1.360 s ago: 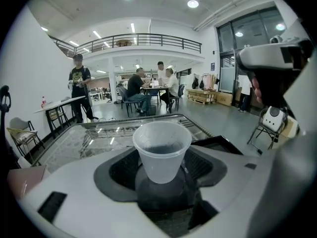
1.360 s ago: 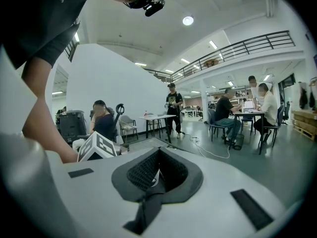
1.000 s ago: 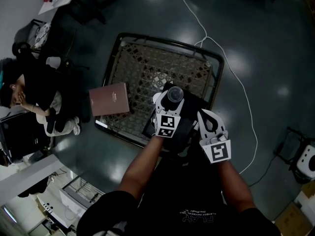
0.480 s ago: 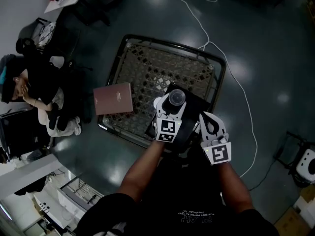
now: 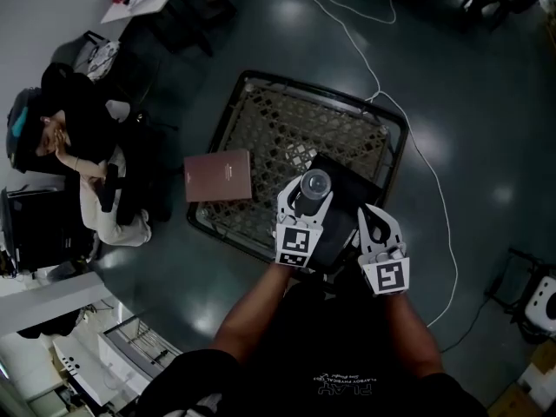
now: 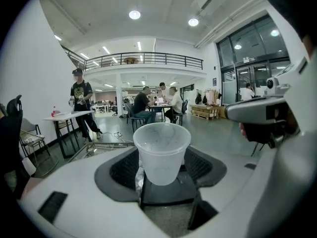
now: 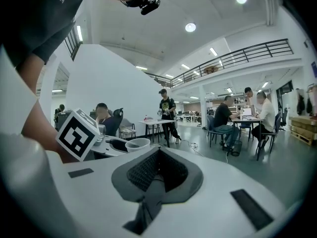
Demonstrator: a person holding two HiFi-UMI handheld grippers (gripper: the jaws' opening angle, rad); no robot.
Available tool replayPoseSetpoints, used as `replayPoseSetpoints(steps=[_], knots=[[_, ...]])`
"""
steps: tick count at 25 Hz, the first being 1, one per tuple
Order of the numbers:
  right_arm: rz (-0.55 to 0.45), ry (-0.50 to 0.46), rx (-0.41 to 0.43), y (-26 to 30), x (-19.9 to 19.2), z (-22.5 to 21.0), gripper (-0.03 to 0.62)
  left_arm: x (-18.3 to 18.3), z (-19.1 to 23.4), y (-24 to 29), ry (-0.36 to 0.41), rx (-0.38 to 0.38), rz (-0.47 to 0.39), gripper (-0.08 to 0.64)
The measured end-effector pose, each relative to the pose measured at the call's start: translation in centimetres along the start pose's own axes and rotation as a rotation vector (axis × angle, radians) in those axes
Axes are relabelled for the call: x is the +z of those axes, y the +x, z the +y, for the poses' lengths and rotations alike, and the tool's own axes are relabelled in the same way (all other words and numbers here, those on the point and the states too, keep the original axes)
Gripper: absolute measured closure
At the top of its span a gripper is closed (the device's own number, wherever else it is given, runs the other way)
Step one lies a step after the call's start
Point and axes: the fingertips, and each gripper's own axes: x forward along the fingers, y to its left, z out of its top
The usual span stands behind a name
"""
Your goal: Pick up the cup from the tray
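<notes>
A translucent plastic cup (image 6: 161, 150) stands upright between the jaws of my left gripper (image 6: 161, 170), which is shut on its lower half. In the head view the cup (image 5: 315, 182) and the left gripper (image 5: 311, 191) hover over a black tray (image 5: 354, 189) that lies on a wire-mesh rack (image 5: 278, 124). My right gripper (image 5: 372, 214) is just right of the left one, over the tray's near edge. Its jaws (image 7: 157, 155) are shut with nothing between them. From there the cup's rim (image 7: 137, 144) shows to the left, beside the left gripper's marker cube (image 7: 77, 135).
A brown book (image 5: 218, 175) lies on the rack's left edge. A white cable (image 5: 421, 159) runs across the dark floor past the rack's right side. A person (image 5: 82, 137) sits on the left. More people, tables and chairs fill the hall beyond.
The head view has drifted, so the rack and tray sit lower and further right in the picture. The left gripper keeps its hold on the cup over the tray. The right gripper stays beside it.
</notes>
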Motion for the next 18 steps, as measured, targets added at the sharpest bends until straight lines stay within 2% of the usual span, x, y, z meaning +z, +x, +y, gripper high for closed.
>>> replayPoseSetpoints(steps=[11,18], knots=[[-0.062,-0.057,-0.012,-0.1,2.9,2.2,0.583,2.6,0.2,-6.1,-0.011,0.004,-0.067,0.267],[-0.079,-0.085,-0.055,-0.9,4.4,3.3,0.583,3.7,-0.1,-8.9,-0.001,-0.015,-0.096,0.268]])
